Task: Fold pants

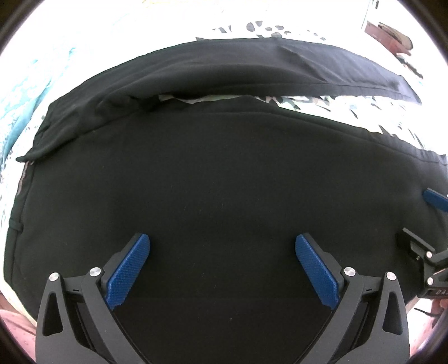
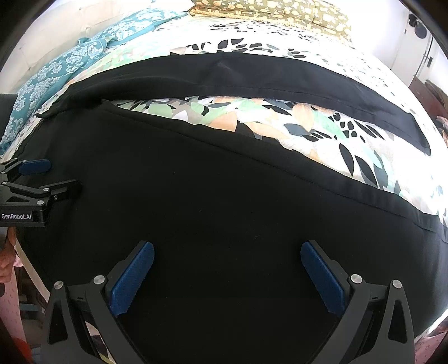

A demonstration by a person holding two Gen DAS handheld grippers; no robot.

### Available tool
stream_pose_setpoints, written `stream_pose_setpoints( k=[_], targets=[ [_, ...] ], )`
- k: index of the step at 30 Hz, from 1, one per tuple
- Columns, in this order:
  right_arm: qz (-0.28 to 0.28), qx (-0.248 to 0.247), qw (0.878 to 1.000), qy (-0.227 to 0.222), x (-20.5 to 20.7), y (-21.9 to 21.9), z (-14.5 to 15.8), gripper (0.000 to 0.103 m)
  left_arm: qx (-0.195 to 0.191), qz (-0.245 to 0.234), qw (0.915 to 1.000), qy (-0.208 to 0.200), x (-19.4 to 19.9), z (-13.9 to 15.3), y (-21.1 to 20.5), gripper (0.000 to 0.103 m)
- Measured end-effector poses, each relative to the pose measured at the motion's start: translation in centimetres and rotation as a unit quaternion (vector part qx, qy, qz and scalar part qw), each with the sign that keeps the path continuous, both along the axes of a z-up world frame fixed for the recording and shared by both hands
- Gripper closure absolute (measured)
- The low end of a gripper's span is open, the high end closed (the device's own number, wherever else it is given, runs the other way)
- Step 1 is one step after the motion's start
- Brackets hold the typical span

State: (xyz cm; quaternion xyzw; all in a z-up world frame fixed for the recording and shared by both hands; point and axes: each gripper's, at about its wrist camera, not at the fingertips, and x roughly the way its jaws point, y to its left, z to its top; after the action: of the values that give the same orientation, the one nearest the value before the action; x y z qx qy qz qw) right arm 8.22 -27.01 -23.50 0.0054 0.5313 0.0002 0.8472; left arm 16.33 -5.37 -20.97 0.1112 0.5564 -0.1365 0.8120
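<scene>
Black pants lie spread on a bed, waistband to the left, the two legs running right in a V with a strip of bedspread between them. My left gripper is open and empty, hovering just above the near leg near the seat. My right gripper is open and empty over the near leg further right. The far leg lies flat beyond. Each gripper shows at the edge of the other's view: the right one in the left wrist view, the left one in the right wrist view.
The bed has a leaf-patterned bedspread. A teal patterned pillow lies at the far left and an olive floral pillow at the head. A brown piece of furniture stands at the far right.
</scene>
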Motion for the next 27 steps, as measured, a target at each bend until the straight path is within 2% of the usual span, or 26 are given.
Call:
stream_pose_setpoints(
  k=[15,22,25,27],
  targets=[
    [0.0,0.003,1.0,-0.021,-0.6,0.1,0.2,0.0,-0.021,-0.006,0.9993,-0.03,-2.0,0.3,1.0,0.0],
    [-0.002,-0.003,1.0,-0.022,-0.6,0.3,0.3,0.0,-0.006,-0.013,0.9993,-0.036,-2.1,0.8,0.5,0.001],
    [0.001,0.0,1.0,-0.014,-0.4,0.1,0.7,0.0,-0.019,-0.005,0.9986,-0.049,-2.5,1.7,0.9,0.001],
    [-0.007,0.009,1.0,-0.018,-0.4,-0.3,1.7,0.0,-0.03,-0.004,0.9968,-0.074,-2.7,2.9,1.1,0.001]
  ],
)
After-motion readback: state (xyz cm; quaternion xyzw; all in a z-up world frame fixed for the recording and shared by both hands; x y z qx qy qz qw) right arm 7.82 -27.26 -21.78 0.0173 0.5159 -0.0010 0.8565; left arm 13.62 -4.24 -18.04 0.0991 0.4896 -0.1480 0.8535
